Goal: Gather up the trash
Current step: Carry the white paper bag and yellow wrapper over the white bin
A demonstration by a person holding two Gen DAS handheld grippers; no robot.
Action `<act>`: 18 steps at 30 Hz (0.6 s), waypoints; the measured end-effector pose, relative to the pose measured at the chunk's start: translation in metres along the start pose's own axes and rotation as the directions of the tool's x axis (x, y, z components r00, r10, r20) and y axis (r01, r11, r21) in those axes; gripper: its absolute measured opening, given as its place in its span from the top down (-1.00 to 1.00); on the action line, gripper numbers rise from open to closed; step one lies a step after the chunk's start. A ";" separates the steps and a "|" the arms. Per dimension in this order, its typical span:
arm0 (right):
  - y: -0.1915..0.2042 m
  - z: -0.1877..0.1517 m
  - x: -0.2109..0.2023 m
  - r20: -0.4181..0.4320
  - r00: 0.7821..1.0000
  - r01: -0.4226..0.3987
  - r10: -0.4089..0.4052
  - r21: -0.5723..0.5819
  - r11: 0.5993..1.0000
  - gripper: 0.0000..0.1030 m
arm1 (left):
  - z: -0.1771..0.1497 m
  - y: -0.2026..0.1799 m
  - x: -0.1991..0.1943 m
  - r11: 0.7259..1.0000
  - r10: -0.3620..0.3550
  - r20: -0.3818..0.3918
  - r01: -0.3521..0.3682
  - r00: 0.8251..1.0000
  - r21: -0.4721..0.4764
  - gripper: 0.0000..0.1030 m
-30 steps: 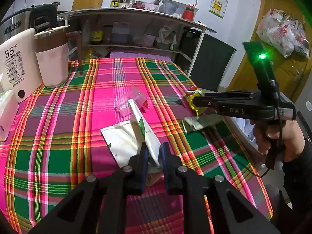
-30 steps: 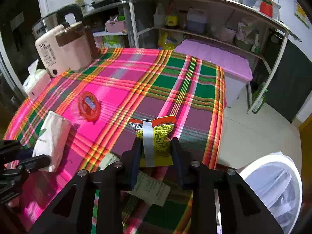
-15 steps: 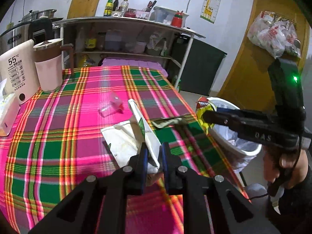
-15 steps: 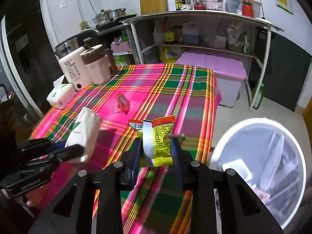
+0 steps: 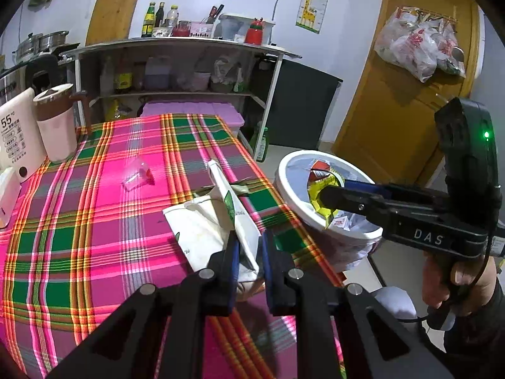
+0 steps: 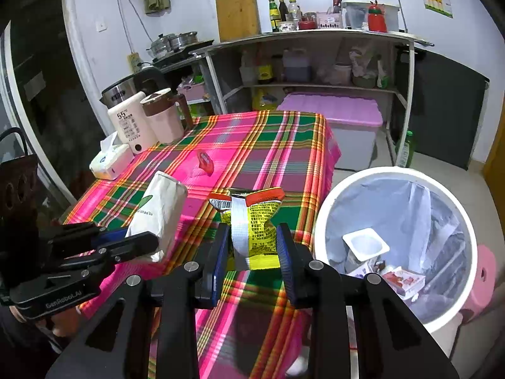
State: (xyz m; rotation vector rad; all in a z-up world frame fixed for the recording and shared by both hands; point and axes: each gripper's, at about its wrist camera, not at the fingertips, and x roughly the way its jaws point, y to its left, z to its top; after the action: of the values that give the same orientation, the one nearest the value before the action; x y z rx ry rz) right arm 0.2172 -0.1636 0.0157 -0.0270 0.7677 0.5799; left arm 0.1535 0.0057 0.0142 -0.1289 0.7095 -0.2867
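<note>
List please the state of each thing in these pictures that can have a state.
Left hand-held gripper: shut on white paper bag.
Right hand-held gripper: shut on yellow snack wrapper.
Trash bin: open, lined, partly filled.
Clear plastic cup: lying on its side.
Pink jug: lid on.

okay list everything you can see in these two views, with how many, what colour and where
Snack wrapper: one, yellow and red, gripped by the right gripper.
Paper bag: one, white with green print, gripped by the left gripper.
Trash bin: one, white with clear liner, on the floor beside the table, trash inside.
Jelly cup: one, clear with red lid, mid-table, on its side.
Tablecloth: one, pink and green plaid, over the table.
Water dispenser: one, white, far table corner.
Jug: one, pink with brown lid, beside the dispenser.
Tissue pack: one, white, table edge.
Storage box: one, purple lid, behind the table.
Left gripper: black, shut.
Right gripper: black, shut.
</note>
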 end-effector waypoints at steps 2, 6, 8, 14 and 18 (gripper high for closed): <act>-0.003 -0.003 -0.005 0.006 1.000 0.002 -0.002 0.010 1.000 0.39 | 0.001 -0.005 0.000 1.000 -0.005 0.000 0.005 1.000 0.010 0.72; -0.012 -0.009 -0.014 0.015 1.000 0.015 -0.016 0.032 0.999 0.39 | 0.004 -0.017 0.005 0.999 -0.020 -0.008 0.020 1.000 0.029 0.72; -0.019 -0.013 -0.020 0.017 0.999 0.026 -0.027 0.045 0.999 0.39 | 0.006 -0.022 0.009 0.999 -0.030 -0.013 0.030 0.999 0.037 0.72; -0.043 -0.022 -0.033 0.022 0.997 0.069 -0.071 0.088 0.994 0.39 | 0.011 -0.041 0.027 0.996 -0.055 -0.038 0.057 0.998 0.067 0.72; -0.060 -0.026 -0.038 0.020 0.995 0.097 -0.101 0.119 0.988 0.39 | 0.015 -0.054 0.037 0.993 -0.074 -0.049 0.079 0.996 0.091 0.72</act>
State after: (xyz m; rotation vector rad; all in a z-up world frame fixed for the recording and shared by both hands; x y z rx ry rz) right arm 0.2084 -0.2390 0.0111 0.0514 0.7698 0.4388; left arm 0.1785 -0.0568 0.0134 -0.0612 0.7366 -0.3964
